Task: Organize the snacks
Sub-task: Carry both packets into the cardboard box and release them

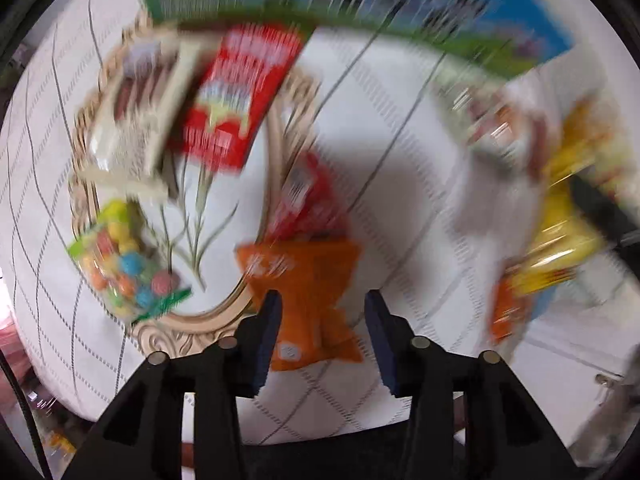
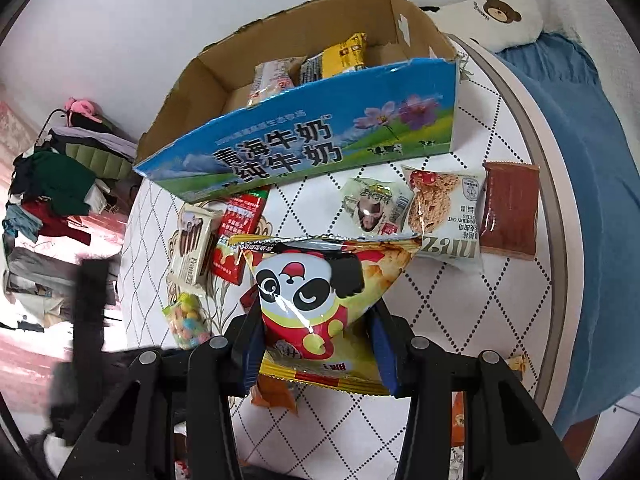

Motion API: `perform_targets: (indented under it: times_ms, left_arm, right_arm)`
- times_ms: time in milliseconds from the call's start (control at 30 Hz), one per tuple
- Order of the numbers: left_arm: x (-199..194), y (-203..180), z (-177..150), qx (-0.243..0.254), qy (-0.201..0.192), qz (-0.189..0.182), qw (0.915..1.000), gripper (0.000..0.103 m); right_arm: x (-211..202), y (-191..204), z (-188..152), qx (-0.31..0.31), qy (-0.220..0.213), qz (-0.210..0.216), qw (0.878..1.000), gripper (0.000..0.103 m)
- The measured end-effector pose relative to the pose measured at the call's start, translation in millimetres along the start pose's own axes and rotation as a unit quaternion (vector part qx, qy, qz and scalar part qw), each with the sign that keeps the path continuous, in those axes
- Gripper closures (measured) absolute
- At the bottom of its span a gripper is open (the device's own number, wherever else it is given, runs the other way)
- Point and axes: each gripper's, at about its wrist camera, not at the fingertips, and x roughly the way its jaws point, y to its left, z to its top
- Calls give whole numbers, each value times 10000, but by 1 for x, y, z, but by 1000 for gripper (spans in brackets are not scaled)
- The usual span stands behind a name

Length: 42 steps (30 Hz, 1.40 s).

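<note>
With the right claw [image 2: 318, 344] clamped on the panda snack bag [image 2: 320, 292] above the tabletop [image 2: 500, 292], lift it clear over the milk carton box's [image 2: 304, 148] printed wall before letting go (left claw [image 1: 322, 336] hangs apart, holding nothing, over an orange packet [image 1: 308, 280]).

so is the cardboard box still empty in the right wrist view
No, the cardboard box already holds a yellow packet and a pale packet.

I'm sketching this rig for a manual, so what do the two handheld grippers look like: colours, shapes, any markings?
Both look alike. The left gripper and right gripper each have a black, angular plastic frame with triangular cut-outs, and four round silver-grey studs across the top. Their two fingers carry flat dark-blue pads. No logos, sleeves or hands show; a thin dark cable runs at the left view's edge.
</note>
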Motion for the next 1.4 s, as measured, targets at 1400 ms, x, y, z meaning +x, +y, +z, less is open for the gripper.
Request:
perform_targets:
  times_ms: [1400]
  left_arm:
    - [-139, 31, 277, -545, -1601, -75, 9856, 57]
  right_arm:
    - [50, 7, 285, -655, -193, -785, 9946, 54]
